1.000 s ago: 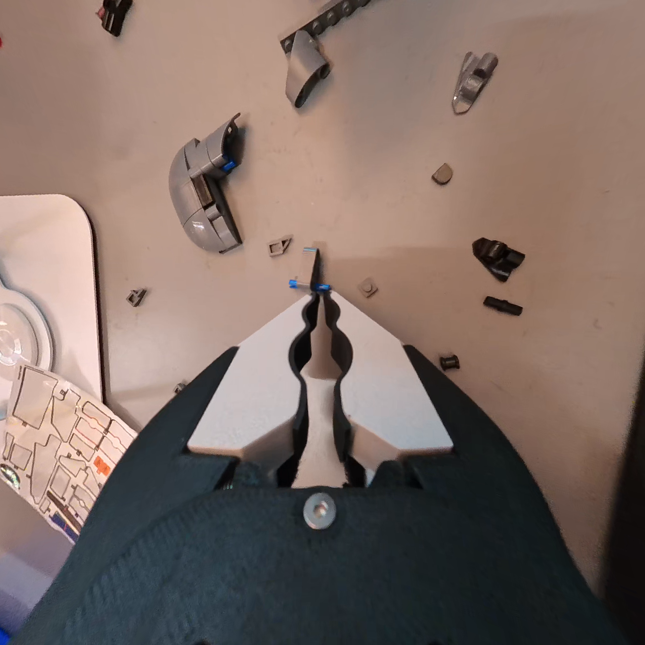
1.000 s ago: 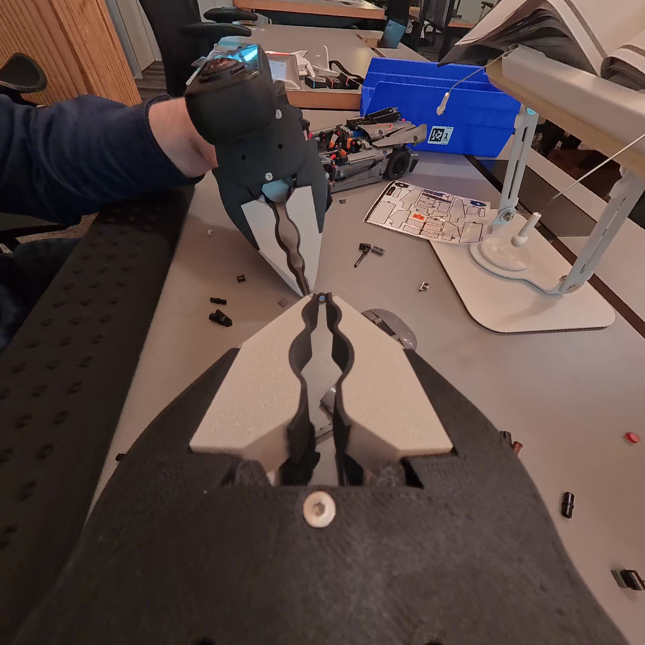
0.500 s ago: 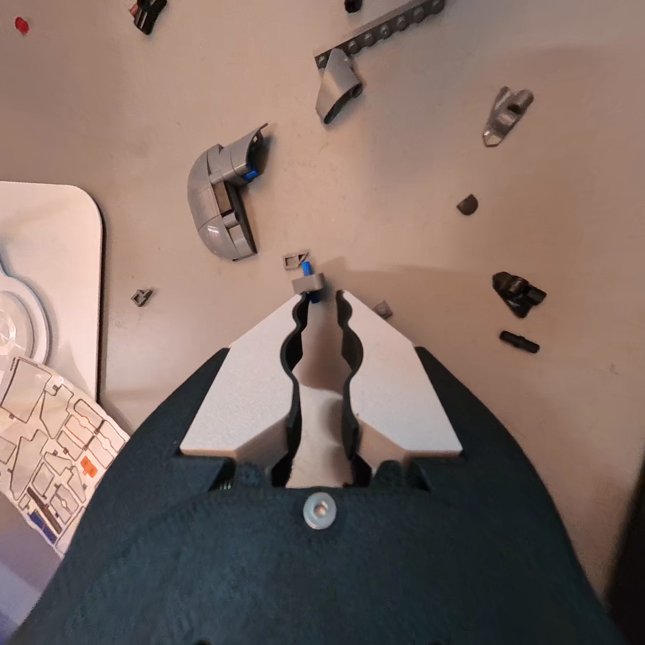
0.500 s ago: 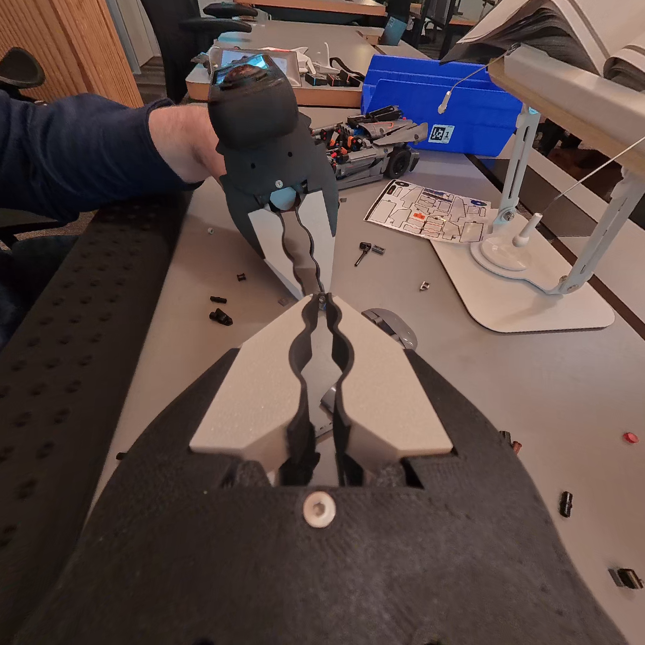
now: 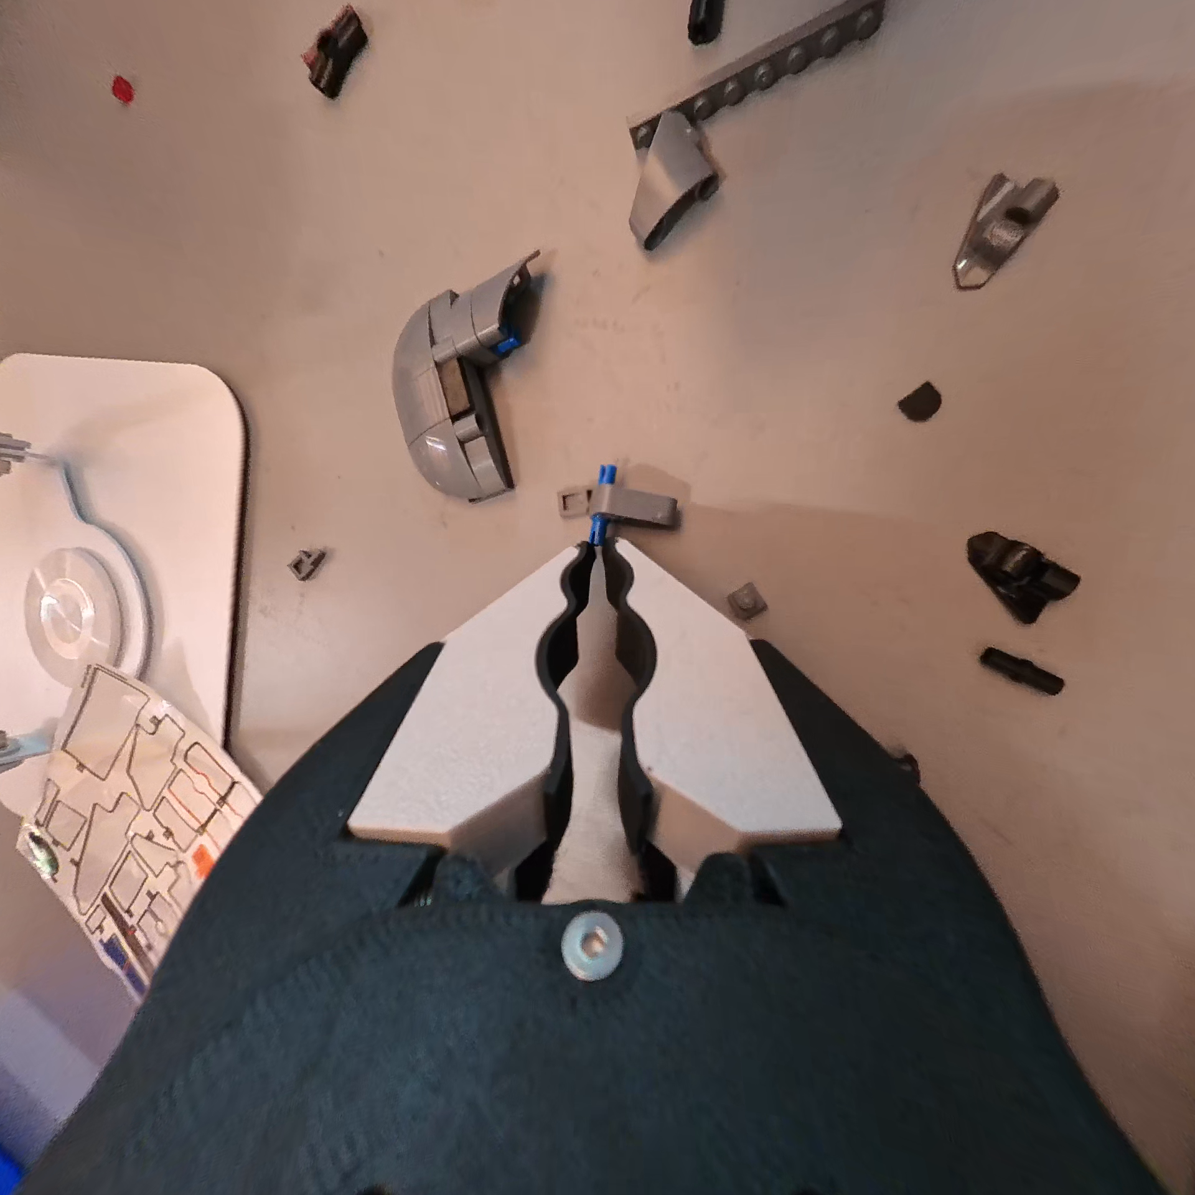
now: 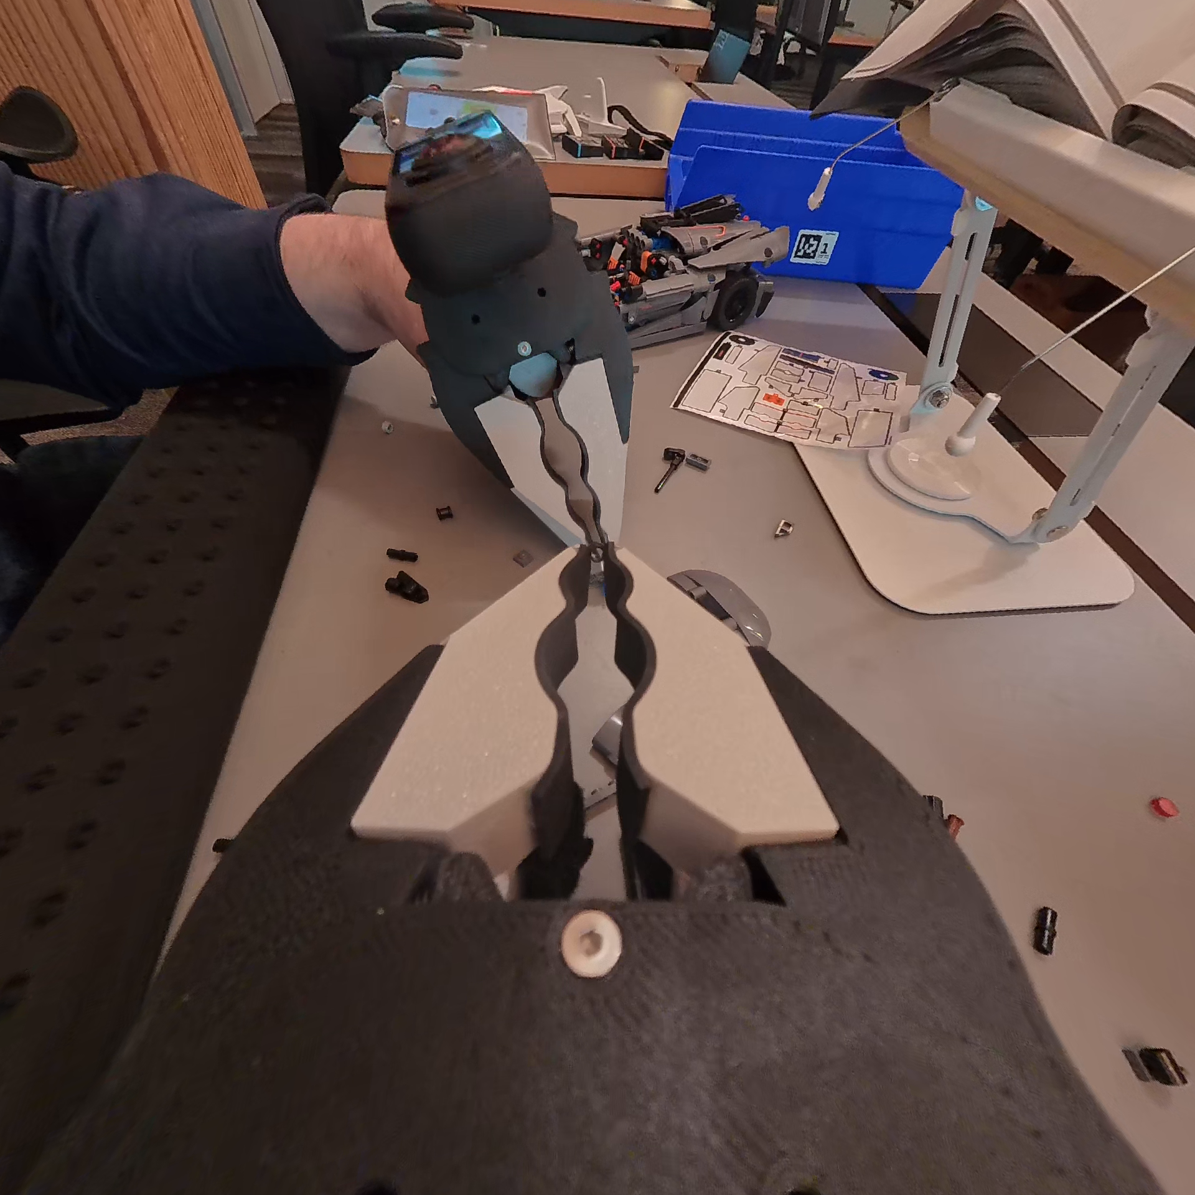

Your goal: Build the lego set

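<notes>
My left gripper (image 5: pixel 598 548) points down at the table and is shut on the end of a small blue pin (image 5: pixel 596 527). The pin runs through a short grey beam (image 5: pixel 637 505) that sticks out to the right, close above the table. In the right wrist view the left gripper (image 6: pixel 595 537) hangs just beyond my right gripper (image 6: pixel 596 561), which is shut. I cannot see anything held in it. A curved grey sub-assembly (image 5: pixel 446 394) lies on the table just left of the beam. The half-built grey car (image 6: pixel 685 271) stands at the back.
Loose parts lie around: a long grey plate (image 5: pixel 763 71), a grey panel (image 5: pixel 672 174), a grey wedge (image 5: pixel 1002 226), black connectors (image 5: pixel 1018 575). A white lamp base (image 5: pixel 161 440) and a sticker sheet (image 5: pixel 129 808) lie to the left. A blue bin (image 6: pixel 808 181) stands behind the car. One gripper's finger ends stand about 12 cm off the other's.
The left gripper opened half a second ago and has shut again on the end of the blue pin. The grey beam now lies sideways. The right gripper has not moved.
</notes>
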